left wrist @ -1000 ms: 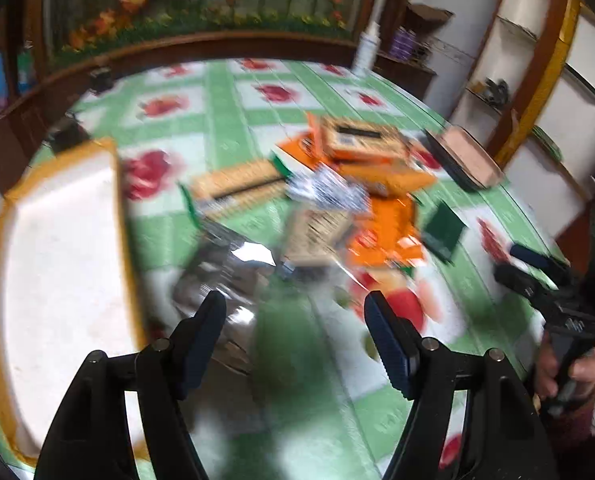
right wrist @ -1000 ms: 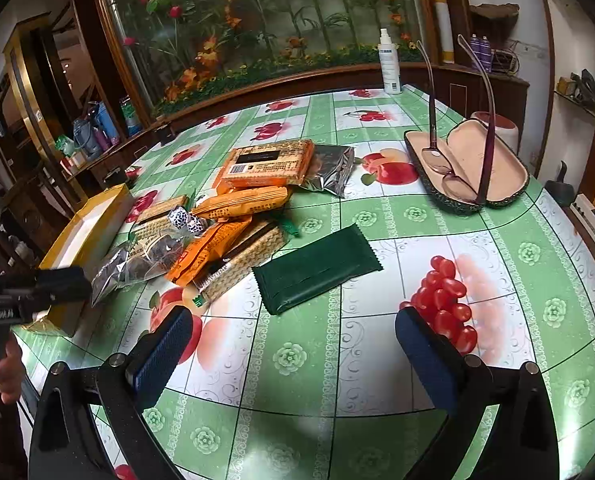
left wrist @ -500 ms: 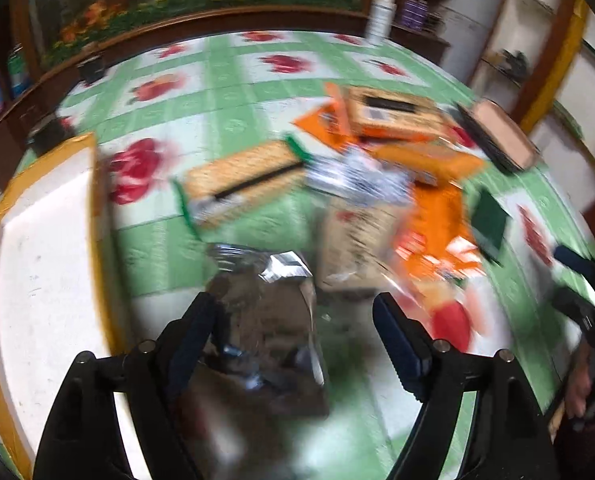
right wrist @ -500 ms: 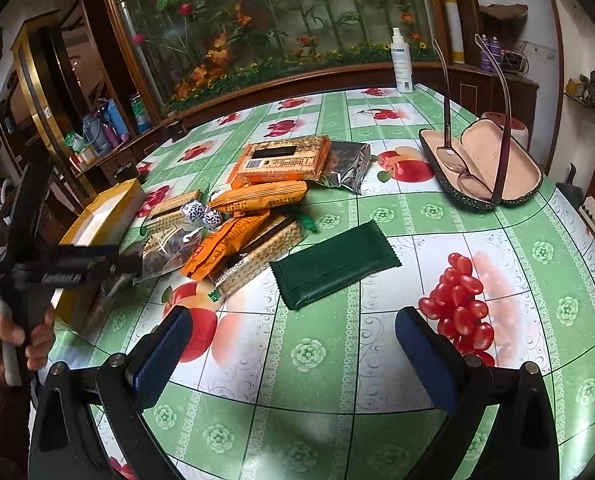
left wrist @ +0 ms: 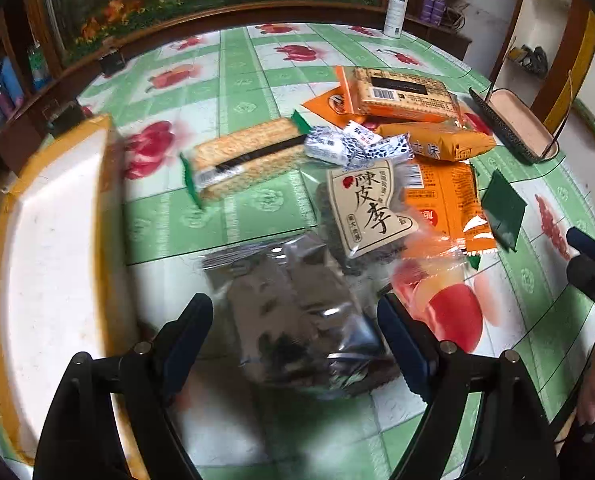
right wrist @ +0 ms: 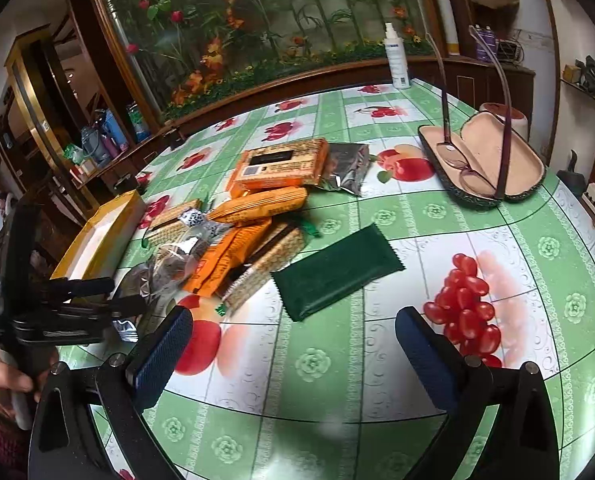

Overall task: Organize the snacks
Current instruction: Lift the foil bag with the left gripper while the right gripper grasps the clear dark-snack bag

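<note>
**Desk:** Left gripper (left wrist: 295,326) — what's its state?

**Photographer:** Jaws spread wide, and they have just been opening further. A silver foil snack pouch (left wrist: 297,312) lies between the blue pads (left wrist: 189,328), but neither pad presses on it. The pouch rests on the green fruit-print tablecloth (left wrist: 233,92), just beside the yellow-rimmed white tray (left wrist: 57,220).

**Desk:** And the right one?

**Photographer:** Right gripper (right wrist: 293,344) hangs open over bare cloth, nothing between its fingers, near a dark green packet (right wrist: 337,270).

**Desk:** What does each camera add?

**Photographer:** The left wrist view reads the labels: a clear bag with a beige Chinese-lettered label (left wrist: 367,208), blue-and-white wrapped candies (left wrist: 353,146), a long cracker pack (left wrist: 245,158). The right wrist view alone shows spectacles (right wrist: 465,168) standing in an open glasses case (right wrist: 493,160), a second foil pouch (right wrist: 349,168) behind the orange cracker box (right wrist: 281,164), and a hand (right wrist: 5,376) holding the left gripper's handle.

**Desk:** Anything unclear?

**Photographer:** The pouch is blurred and its near end slips behind the left fingers. The tray is cut off at the frame edge. In the right view the left tool hides most of that pouch.

**Desk:** Changes from a second ago?

**Photographer:** The left camera has dropped closer; the pouch, then ahead of the fingertips, now sits between them. The right view barely differs.
</note>
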`<state>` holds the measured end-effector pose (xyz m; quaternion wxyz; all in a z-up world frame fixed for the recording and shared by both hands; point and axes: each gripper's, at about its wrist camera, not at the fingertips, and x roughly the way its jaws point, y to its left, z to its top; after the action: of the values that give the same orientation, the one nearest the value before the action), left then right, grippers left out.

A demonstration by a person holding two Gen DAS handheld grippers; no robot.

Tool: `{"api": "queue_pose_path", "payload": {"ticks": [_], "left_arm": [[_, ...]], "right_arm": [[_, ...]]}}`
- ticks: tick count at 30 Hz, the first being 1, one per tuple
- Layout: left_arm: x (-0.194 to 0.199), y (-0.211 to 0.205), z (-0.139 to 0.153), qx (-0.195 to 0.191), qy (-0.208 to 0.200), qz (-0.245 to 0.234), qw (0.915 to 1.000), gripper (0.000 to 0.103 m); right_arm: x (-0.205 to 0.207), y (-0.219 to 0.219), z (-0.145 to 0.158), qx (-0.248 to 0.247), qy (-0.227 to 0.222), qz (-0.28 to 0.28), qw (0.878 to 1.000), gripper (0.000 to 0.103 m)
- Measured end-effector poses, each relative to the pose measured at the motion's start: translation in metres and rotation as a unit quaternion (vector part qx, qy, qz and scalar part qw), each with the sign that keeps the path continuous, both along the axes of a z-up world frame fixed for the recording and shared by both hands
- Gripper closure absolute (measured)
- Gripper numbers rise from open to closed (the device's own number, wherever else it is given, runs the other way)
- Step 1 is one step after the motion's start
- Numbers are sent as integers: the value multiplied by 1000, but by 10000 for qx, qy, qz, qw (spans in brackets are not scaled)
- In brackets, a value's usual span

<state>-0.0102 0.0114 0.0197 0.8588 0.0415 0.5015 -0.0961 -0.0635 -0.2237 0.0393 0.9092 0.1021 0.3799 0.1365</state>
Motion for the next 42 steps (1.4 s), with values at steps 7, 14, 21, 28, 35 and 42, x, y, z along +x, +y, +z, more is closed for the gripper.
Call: {"api": "queue_pose_path", "payload": {"ticks": [7,14,21,28,35,42], "left_arm": [[-9,-10,-4,250,-414,-14,9988,43],[-31,8,10,-444,-534,-180,9974,44],[-44,40,29,-783,-776,-39,9939,44],[-55,75,41,-960,-1009,232,9900,44],[-64,103,50,-1234,-1191,385,9844,44],[-66,123,53,-1438,-1243,540,9803,44]], "right_arm": [[1,6,4,-38,-10,96,9999,1],[11,23,15,-35,19,236,9997,1],[38,73,24,-206,269,712,9969,33],[79,132,17,-638,680,905,9915,33],[111,157,-8,-998,1146,782,9853,33],[106,161,-21,-1058,1026,652,9869,50]]}}
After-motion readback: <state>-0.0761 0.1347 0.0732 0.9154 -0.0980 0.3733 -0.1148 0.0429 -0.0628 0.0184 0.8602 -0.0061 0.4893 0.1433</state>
